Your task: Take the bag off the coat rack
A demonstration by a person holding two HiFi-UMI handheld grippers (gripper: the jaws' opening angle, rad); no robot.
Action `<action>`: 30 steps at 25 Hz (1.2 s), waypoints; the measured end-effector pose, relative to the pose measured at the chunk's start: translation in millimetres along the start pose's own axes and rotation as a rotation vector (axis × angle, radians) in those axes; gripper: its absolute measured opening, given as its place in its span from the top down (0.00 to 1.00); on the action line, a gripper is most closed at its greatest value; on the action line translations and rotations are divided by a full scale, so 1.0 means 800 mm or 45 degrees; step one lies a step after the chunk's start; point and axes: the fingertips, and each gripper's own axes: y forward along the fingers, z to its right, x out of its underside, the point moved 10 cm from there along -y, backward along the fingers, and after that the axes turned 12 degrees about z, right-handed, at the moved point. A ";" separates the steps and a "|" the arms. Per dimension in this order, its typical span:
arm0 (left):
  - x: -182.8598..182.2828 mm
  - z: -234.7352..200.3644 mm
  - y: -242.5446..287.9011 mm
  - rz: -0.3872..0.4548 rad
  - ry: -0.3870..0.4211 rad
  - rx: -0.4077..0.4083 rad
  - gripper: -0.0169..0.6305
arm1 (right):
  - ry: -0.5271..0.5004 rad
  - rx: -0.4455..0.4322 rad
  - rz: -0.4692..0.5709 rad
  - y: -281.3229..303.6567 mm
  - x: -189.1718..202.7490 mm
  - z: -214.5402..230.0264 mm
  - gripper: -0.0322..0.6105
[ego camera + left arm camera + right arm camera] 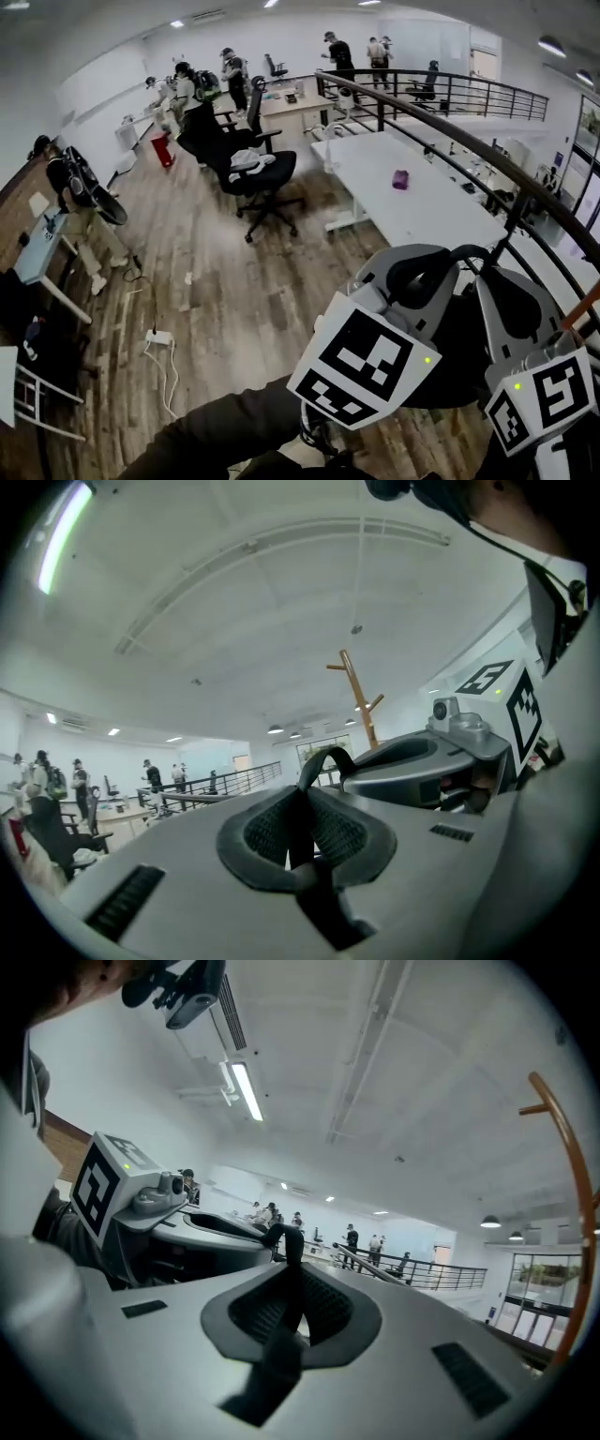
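Observation:
Both grippers are held close together, each with its jaws shut on the same black bag strap. In the head view the strap (pixel 466 251) arches from my left gripper (pixel 412 281) to my right gripper (pixel 514 302). A dark mass, apparently the bag's body (pixel 455 370), hangs between and below them, mostly hidden. In the left gripper view the strap (pixel 319 761) rises from my left gripper (pixel 302 834) toward the other gripper, and the wooden coat rack (pixel 357 697) stands apart behind. The right gripper view shows my right gripper (pixel 289 1314) with the strap (pixel 287 1238) pinched in it. The coat rack (pixel 578 1194) is at that view's right edge.
A black metal railing (pixel 441 131) runs along the right, just beyond the grippers. Past it stands a long white table (pixel 422 202). A black office chair (pixel 255 176) and several people are farther back. A power strip (pixel 158 337) with its cable lies on the wooden floor at left.

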 end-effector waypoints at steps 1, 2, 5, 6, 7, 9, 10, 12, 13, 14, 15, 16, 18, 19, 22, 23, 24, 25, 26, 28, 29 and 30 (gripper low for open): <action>0.005 -0.013 -0.024 -0.009 0.006 -0.046 0.91 | 0.007 -0.043 0.012 0.015 0.003 -0.021 0.89; 0.009 -0.026 -0.048 -0.017 0.015 -0.097 0.91 | 0.015 -0.092 0.027 0.031 0.005 -0.042 0.89; 0.012 -0.060 -0.110 -0.044 0.053 -0.273 0.91 | 0.039 -0.257 0.080 0.078 0.005 -0.095 0.89; 0.012 -0.071 -0.132 -0.054 0.066 -0.335 0.91 | 0.046 -0.315 0.097 0.092 0.004 -0.113 0.89; 0.011 -0.081 -0.156 -0.062 0.076 -0.391 0.91 | 0.051 -0.369 0.111 0.106 0.001 -0.135 0.89; 0.011 -0.103 -0.213 -0.074 0.088 -0.492 0.91 | 0.056 -0.469 0.134 0.134 -0.004 -0.188 0.89; 0.011 -0.115 -0.245 -0.081 0.096 -0.548 0.91 | 0.058 -0.525 0.149 0.150 -0.007 -0.218 0.89; 0.010 -0.144 -0.311 -0.102 0.117 -0.680 0.91 | 0.064 -0.666 0.186 0.188 -0.012 -0.280 0.89; 0.008 -0.159 -0.343 -0.114 0.126 -0.743 0.91 | 0.069 -0.730 0.203 0.207 -0.017 -0.312 0.89; 0.005 -0.173 -0.376 -0.123 0.133 -0.795 0.91 | 0.074 -0.778 0.216 0.224 -0.025 -0.345 0.89; 0.001 -0.186 -0.409 -0.132 0.138 -0.838 0.91 | 0.081 -0.815 0.225 0.238 -0.034 -0.378 0.89; -0.004 -0.199 -0.443 -0.140 0.144 -0.879 0.91 | 0.090 -0.854 0.235 0.251 -0.043 -0.412 0.89; -0.014 -0.223 -0.511 -0.157 0.164 -0.982 0.91 | 0.111 -0.962 0.273 0.282 -0.059 -0.481 0.89; -0.018 -0.233 -0.545 -0.170 0.178 -1.043 0.91 | 0.125 -1.029 0.302 0.297 -0.065 -0.515 0.89; -0.024 -0.248 -0.639 -0.222 0.235 -1.228 0.91 | 0.185 -1.221 0.393 0.330 -0.073 -0.613 0.89; -0.028 -0.250 -0.669 -0.240 0.260 -1.293 0.91 | 0.208 -1.284 0.425 0.337 -0.076 -0.646 0.89; -0.032 -0.250 -0.698 -0.255 0.284 -1.358 0.91 | 0.231 -1.346 0.456 0.344 -0.080 -0.677 0.89; -0.036 -0.251 -0.725 -0.267 0.306 -1.417 0.91 | 0.250 -1.405 0.484 0.349 -0.086 -0.707 0.89; -0.042 -0.251 -0.750 -0.278 0.323 -1.470 0.91 | 0.266 -1.459 0.507 0.355 -0.092 -0.736 0.89; -0.051 -0.253 -0.798 -0.299 0.340 -1.570 0.91 | 0.288 -1.557 0.540 0.365 -0.108 -0.790 0.89; -0.054 -0.254 -0.821 -0.313 0.339 -1.622 0.91 | 0.297 -1.603 0.552 0.370 -0.115 -0.816 0.89; -0.057 -0.255 -0.842 -0.326 0.343 -1.673 0.91 | 0.305 -1.648 0.564 0.374 -0.122 -0.840 0.89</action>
